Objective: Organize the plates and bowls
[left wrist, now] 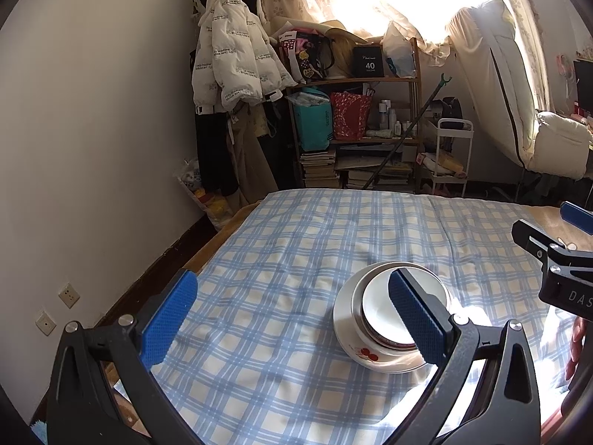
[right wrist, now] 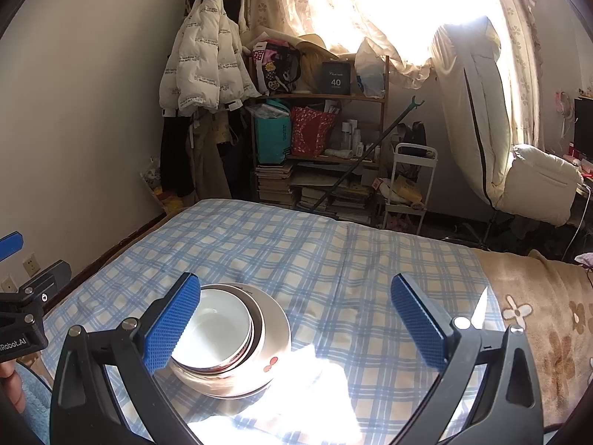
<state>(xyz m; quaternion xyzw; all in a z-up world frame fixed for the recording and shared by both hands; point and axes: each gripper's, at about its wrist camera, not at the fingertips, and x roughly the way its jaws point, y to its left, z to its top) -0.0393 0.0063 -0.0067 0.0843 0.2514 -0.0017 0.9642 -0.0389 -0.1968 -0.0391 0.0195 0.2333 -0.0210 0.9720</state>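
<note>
A stack of white bowls nested on a white plate with a red cherry print sits on the blue checked cloth. It also shows in the right wrist view on its plate. My left gripper is open and empty; its right finger overlaps the stack in the view. My right gripper is open and empty, with its left finger in front of the stack. Each gripper shows at the edge of the other's view.
The cloth covers a bed or table with a brown flowered blanket at the right. A wall runs along the left. A cluttered shelf, hanging white jacket and white cart stand beyond the far edge.
</note>
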